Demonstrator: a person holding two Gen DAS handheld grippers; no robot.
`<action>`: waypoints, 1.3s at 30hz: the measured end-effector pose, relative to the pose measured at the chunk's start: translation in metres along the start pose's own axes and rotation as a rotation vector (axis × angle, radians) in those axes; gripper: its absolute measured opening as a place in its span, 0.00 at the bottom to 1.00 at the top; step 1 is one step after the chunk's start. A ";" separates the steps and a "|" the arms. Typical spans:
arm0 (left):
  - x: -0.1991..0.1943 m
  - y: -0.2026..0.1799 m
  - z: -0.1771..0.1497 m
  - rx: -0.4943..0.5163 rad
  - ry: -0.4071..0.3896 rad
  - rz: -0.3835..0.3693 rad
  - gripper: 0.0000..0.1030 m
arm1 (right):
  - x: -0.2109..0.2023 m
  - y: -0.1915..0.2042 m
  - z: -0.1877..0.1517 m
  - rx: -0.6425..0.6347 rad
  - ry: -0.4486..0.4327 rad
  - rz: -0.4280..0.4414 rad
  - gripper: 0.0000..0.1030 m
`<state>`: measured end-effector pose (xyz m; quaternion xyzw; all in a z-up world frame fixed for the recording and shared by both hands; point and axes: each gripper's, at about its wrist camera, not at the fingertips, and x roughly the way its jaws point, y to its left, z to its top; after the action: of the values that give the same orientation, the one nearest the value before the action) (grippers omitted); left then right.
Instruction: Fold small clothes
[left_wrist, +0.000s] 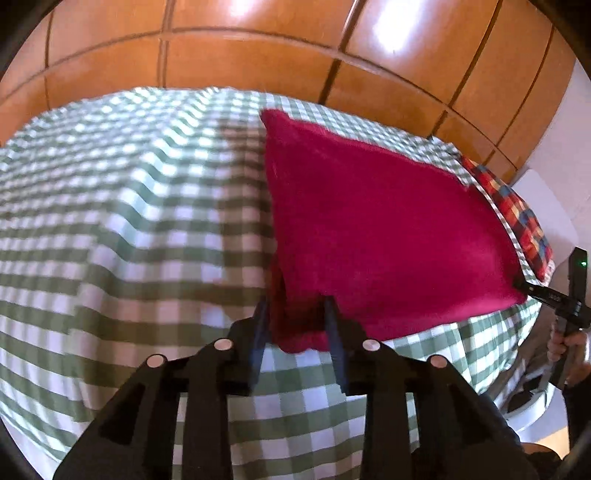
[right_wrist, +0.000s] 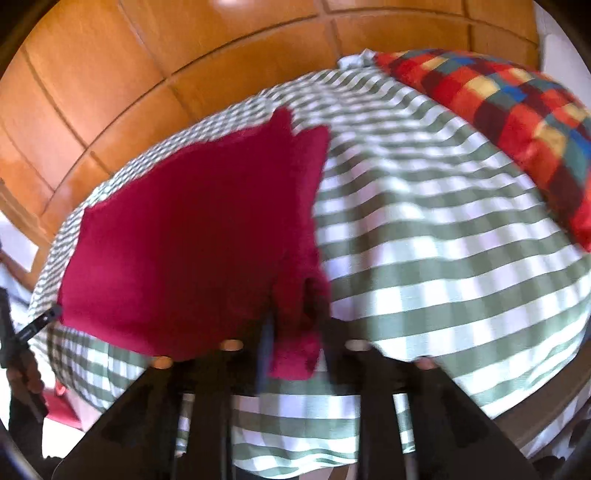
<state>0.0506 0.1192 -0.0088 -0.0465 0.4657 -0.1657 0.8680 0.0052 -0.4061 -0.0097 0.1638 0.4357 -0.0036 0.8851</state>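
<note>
A crimson cloth (left_wrist: 376, 229) is stretched above the green-and-white checked bed cover (left_wrist: 129, 221). My left gripper (left_wrist: 297, 325) is shut on the cloth's near left corner, with a bunch of red fabric between its fingers. My right gripper (right_wrist: 293, 343) is shut on the near right corner, which hangs down bunched. In the left wrist view the right gripper (left_wrist: 532, 290) shows at the far right, pinching the cloth's other corner. In the right wrist view the cloth (right_wrist: 184, 229) spreads to the left, and the left gripper (right_wrist: 44, 321) shows at its far corner.
A pillow in red, blue and yellow checks (right_wrist: 517, 122) lies at the right end of the bed, also in the left wrist view (left_wrist: 517, 214). A wooden panelled wardrobe (left_wrist: 258, 55) stands behind the bed. A white chair (left_wrist: 546, 206) stands at the right.
</note>
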 end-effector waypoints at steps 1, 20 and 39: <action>-0.004 0.000 0.002 -0.004 -0.013 0.002 0.28 | -0.004 0.002 0.004 0.001 -0.019 0.002 0.41; 0.054 -0.045 0.066 0.051 -0.029 -0.010 0.33 | 0.112 0.067 0.100 -0.190 -0.006 -0.166 0.41; 0.137 -0.029 0.147 -0.005 -0.003 0.116 0.30 | 0.113 0.044 0.087 -0.086 -0.110 -0.101 0.42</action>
<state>0.2344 0.0357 -0.0282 -0.0219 0.4666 -0.1139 0.8769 0.1493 -0.3745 -0.0348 0.1032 0.3937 -0.0385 0.9126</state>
